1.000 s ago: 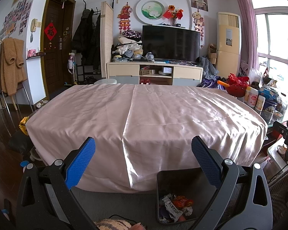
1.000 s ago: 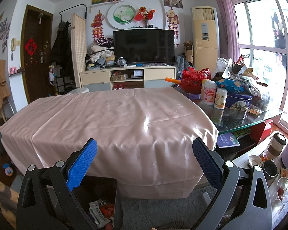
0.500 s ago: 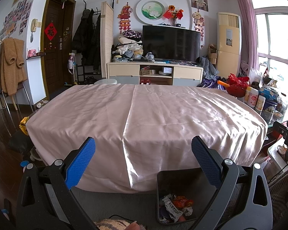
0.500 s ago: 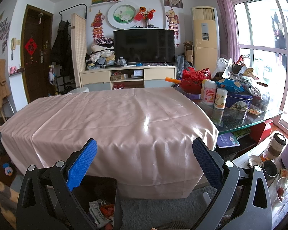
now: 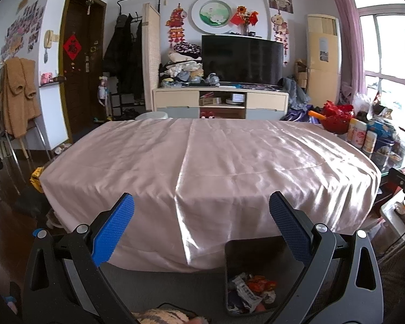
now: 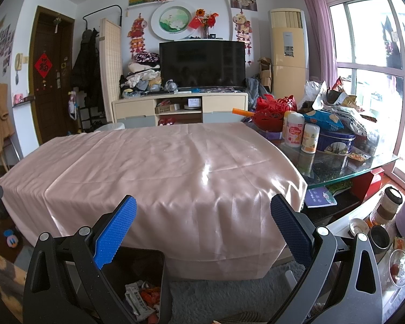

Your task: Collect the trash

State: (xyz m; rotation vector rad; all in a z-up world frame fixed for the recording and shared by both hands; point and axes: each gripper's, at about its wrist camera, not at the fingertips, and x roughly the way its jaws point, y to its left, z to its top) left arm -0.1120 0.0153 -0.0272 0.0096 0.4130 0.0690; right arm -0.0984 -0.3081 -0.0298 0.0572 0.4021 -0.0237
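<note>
A black trash bin (image 5: 235, 253) stands on the floor against the table's front edge, with crumpled wrappers (image 5: 249, 289) in its bottom. In the right wrist view the same bin (image 6: 159, 283) sits at lower left, its wrappers (image 6: 141, 295) showing. My left gripper (image 5: 201, 205) hangs open in front of the table with nothing between its blue pads. My right gripper (image 6: 203, 206) is open too and holds nothing. A pink satin cloth (image 5: 202, 162) covers the table; I see no loose trash on the cloth (image 6: 159, 167).
A glass table end (image 6: 337, 167) at the right carries bottles, a blue tin and snack bags. Cups and a jar (image 6: 386, 210) stand low at the far right. A TV cabinet (image 5: 220, 102) lines the back wall. Grey carpet (image 6: 229, 297) lies underfoot.
</note>
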